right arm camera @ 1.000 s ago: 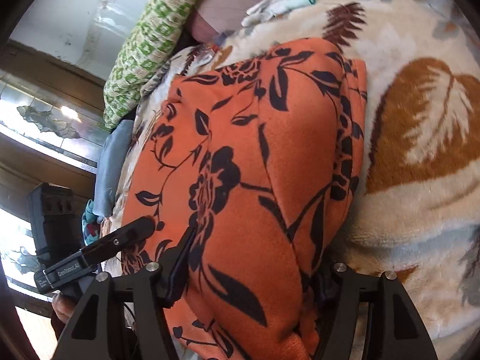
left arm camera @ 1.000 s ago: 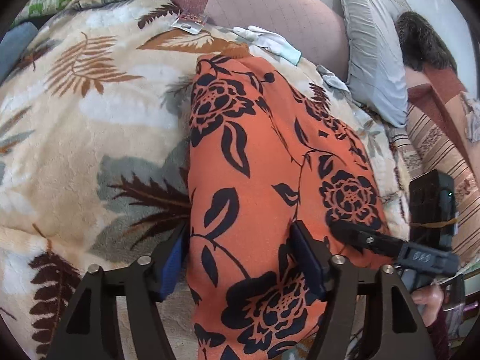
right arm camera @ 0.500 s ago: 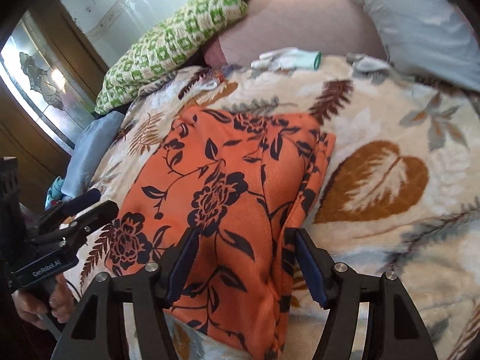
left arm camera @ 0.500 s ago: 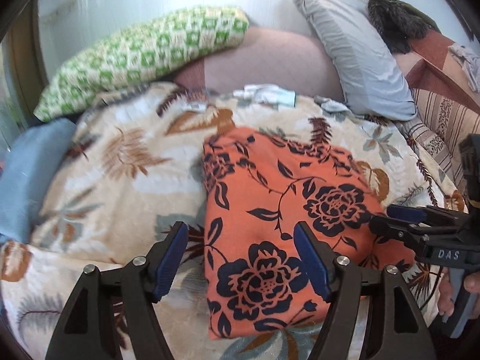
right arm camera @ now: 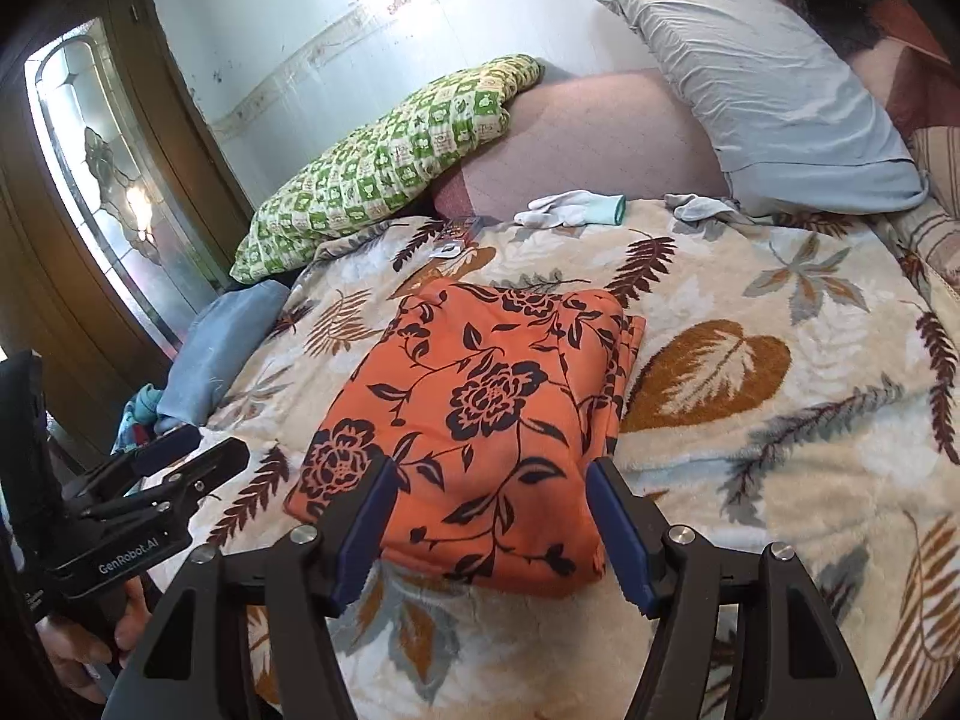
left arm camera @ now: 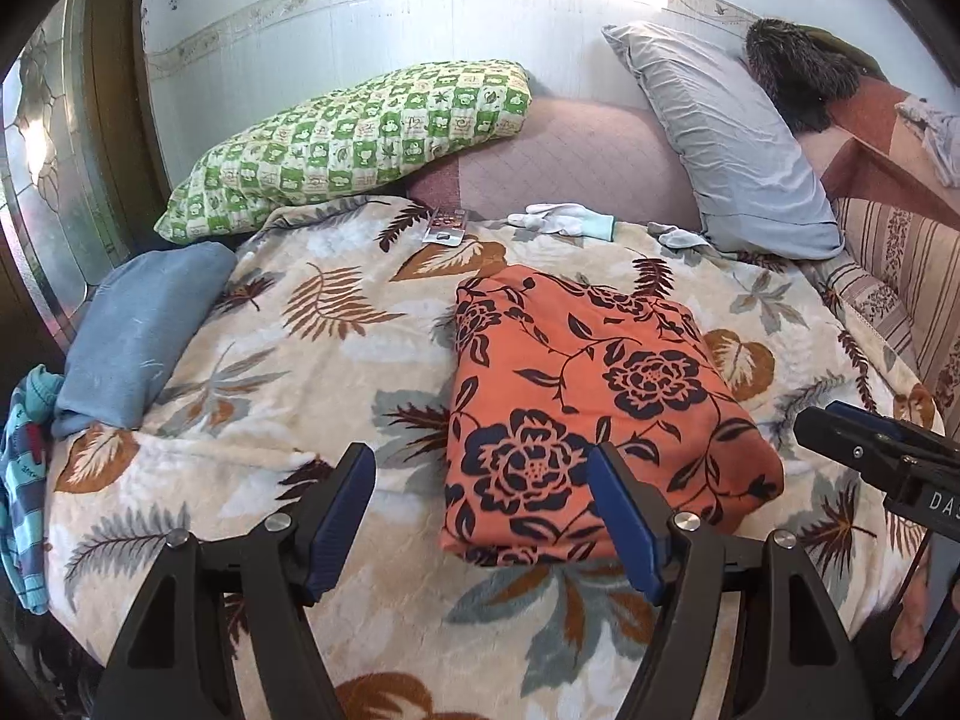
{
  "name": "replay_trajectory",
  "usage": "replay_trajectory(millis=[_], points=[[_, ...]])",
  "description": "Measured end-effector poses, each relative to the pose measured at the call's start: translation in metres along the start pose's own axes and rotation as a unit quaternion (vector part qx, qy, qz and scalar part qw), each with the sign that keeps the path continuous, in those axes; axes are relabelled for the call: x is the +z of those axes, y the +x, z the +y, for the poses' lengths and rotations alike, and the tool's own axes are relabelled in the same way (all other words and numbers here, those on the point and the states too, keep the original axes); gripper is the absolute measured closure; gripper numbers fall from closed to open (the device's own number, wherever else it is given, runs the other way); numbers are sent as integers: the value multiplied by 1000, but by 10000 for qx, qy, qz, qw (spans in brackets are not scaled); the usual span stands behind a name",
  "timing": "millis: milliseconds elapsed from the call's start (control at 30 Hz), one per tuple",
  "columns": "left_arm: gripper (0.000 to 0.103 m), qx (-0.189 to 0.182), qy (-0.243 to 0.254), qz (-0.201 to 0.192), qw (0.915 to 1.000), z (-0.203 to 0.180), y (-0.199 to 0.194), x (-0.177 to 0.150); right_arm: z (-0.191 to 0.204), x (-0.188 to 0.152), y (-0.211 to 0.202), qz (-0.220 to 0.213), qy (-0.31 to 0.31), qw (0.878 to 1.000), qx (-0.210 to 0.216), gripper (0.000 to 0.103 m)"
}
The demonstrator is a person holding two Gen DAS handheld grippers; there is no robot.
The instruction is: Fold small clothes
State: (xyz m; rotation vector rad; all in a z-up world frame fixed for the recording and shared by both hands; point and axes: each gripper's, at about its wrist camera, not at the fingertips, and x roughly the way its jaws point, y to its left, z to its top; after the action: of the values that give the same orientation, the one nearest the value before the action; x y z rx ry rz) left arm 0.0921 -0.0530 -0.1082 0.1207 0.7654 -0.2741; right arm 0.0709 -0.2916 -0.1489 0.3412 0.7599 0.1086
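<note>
The orange cloth (left arm camera: 591, 414) with its black flower print lies folded into a thick rectangle on the leaf-patterned blanket (left arm camera: 288, 372) that covers the bed. In the right wrist view the cloth (right arm camera: 480, 438) shows stacked layers along its right edge.

The left hand-held gripper (left arm camera: 480, 516) hangs above the blanket's near part with its jaws wide apart and nothing between them; its right blue pad sits in front of the cloth's near edge, and whether it touches cannot be told. The right hand-held gripper (right arm camera: 486, 528) is spread just as wide and empty, its 2 pads framing the cloth's near edge from above. Each gripper appears in the other's view, off to the side of the cloth and clear of it: the right one (left arm camera: 864, 444) at the right edge, the left one (right arm camera: 180, 462) at lower left, held by a hand (right arm camera: 90, 648).

At the bed's far side a green checked pillow (left arm camera: 360, 138) and a grey pillow (left arm camera: 726, 144) lean by the wall. A white glove (left arm camera: 561, 219) lies near the blanket's far edge, well apart from the cloth. A folded blue cloth (left arm camera: 138, 330) rests at the blanket's left edge.
</note>
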Motion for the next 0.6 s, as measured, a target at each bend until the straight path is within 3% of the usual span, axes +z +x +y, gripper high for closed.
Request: replay_trajectory(millis=[600], points=[[29,233,153,-511,9983,-6,-82,-3,27,-24,-82,-397,-324,9987,-65,34]])
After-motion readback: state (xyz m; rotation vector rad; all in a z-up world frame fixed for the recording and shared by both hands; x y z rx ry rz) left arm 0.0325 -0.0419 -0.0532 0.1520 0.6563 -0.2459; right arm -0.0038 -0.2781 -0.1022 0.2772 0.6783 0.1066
